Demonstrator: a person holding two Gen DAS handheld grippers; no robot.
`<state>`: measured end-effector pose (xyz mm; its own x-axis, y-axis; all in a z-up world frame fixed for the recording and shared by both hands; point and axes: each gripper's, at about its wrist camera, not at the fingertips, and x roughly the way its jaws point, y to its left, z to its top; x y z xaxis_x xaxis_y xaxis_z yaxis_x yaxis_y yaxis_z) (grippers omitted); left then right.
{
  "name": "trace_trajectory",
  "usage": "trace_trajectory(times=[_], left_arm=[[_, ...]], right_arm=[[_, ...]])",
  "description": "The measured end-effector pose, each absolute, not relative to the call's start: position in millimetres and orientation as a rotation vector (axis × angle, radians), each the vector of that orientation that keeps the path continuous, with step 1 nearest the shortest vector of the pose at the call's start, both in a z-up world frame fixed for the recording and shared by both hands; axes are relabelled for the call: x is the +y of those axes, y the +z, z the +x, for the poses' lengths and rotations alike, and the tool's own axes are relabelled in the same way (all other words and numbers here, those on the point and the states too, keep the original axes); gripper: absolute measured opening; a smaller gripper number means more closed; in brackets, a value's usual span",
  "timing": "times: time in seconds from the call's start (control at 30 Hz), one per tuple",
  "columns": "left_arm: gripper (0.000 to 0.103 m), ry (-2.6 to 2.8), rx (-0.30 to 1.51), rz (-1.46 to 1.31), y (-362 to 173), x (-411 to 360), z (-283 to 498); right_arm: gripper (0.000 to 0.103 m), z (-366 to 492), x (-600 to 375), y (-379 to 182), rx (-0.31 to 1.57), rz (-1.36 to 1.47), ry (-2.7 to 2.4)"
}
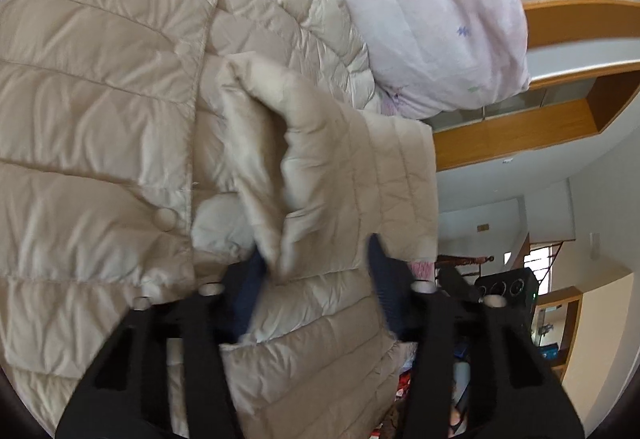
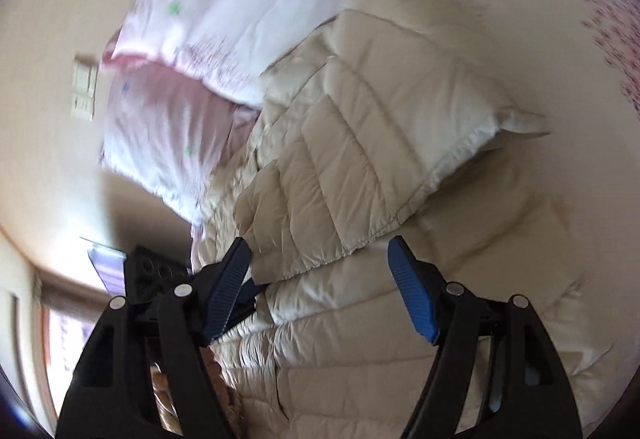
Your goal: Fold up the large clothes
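Left gripper [image 1: 316, 271] nearest in its own view, jaws part-closed around a bunched fold of the cream quilted jacket [image 1: 100, 111]; left pad buried in fabric, right pad seemingly clear of it, so a real pinch cannot be confirmed. Right gripper [image 2: 320, 271] released, jaws wide, nothing between the pads, hovering just above the jacket's folded flap [image 2: 360, 143].

Jacket spread over the bed, cream sheet [image 2: 540, 199] bare beside it in the right wrist view; snap button [image 1: 165, 219] on the front panel. Beyond the jacket, a pale pink floral duvet [image 1: 420, 19] heaped against its far edge. Further back, wooden shelving [image 1: 520, 135] and room clutter.

Step, as judged: mid-fold, one side or sleeve already laid over the body, left gripper taking hold of the next section. Next move likely calls for a firm pinch on the left, then a carry across the body, right gripper free to press or take the hem. Slippery puffy fabric, risk of slipping out.
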<state>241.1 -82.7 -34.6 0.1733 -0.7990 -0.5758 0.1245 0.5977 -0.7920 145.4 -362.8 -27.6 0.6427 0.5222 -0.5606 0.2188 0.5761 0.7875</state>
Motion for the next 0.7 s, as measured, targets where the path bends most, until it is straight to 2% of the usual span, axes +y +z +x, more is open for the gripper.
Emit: trace_trajectory(times=[0.03, 0.1, 0.43, 0.57, 0.63, 0.7], left_arm=[[0.012, -0.74, 1.228, -0.668, -35.2, -84.8, 242.1], [0.007, -0.742, 1.209, -0.653, -33.2, -84.5, 245.0], [0.004, -0.578, 0.966, -0.66, 12.0, 8.2, 260.0], [0.004, -0.504, 0.925, -0.659, 15.0, 44.7, 263.5], [0.004, -0.483, 0.922, -0.653, 13.7, 53.6, 263.9], [0.004, -0.456, 0.92, -0.636, 9.3, 60.3, 264.1]], right_arm=[[0.072, 145.0, -365.5, -29.4, 0.882, 0.98, 0.2], [0.072, 146.9, -374.1, -35.5, 0.874, 1.016, 0.176], [0.072, 170.4, -380.6, -50.0, 0.808, 1.106, 0.129], [0.063, 175.9, -375.1, -47.1, 0.78, 1.04, 0.057], [0.048, 177.0, -371.1, -42.5, 0.754, 0.981, 0.017], [0.016, 176.6, -366.4, -35.1, 0.721, 0.905, -0.008]])
